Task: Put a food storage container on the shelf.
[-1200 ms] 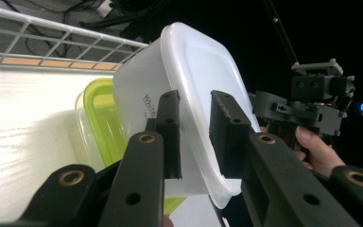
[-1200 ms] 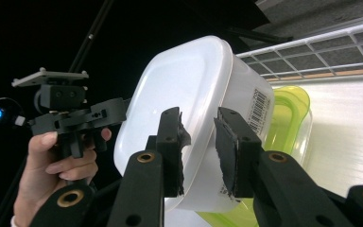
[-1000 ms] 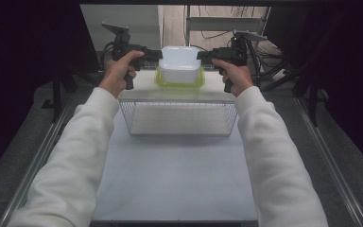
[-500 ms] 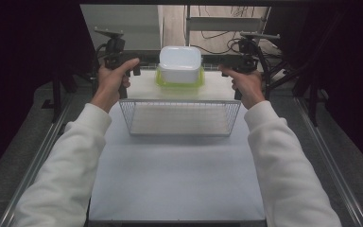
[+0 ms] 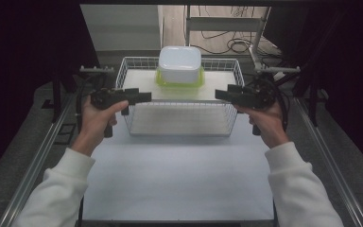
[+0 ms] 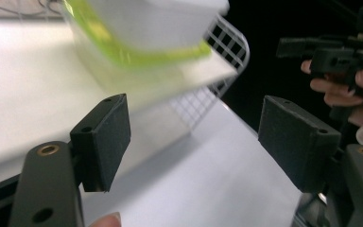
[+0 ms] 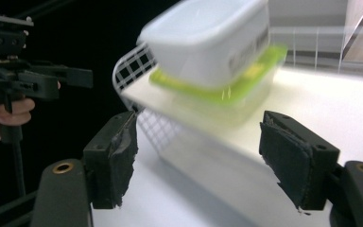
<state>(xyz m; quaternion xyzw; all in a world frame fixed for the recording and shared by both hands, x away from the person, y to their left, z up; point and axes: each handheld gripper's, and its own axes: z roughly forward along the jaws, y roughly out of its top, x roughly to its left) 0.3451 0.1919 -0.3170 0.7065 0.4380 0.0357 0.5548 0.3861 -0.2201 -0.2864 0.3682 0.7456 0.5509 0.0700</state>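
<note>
Beside the wire basket (image 5: pixel 182 101), one at each near corner, the left claw (image 5: pixel 139 97) and right claw (image 5: pixel 222 94) both stand wide with nothing between the jaws, which have just been opening. From each claw the white tub (image 5: pixel 180 64) on its green-lidded box (image 5: pixel 179 80) lies ahead and inward, at the basket's far wall, about equally near both. Seen from above, the stack sits centred on the basket's floor; the right gripper view alone shows the tub's side label (image 7: pixel 248 49).

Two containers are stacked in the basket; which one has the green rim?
The lower one, clear with a lime-green rim, resting on the board in the wire basket. The white container on top has no green.
</note>
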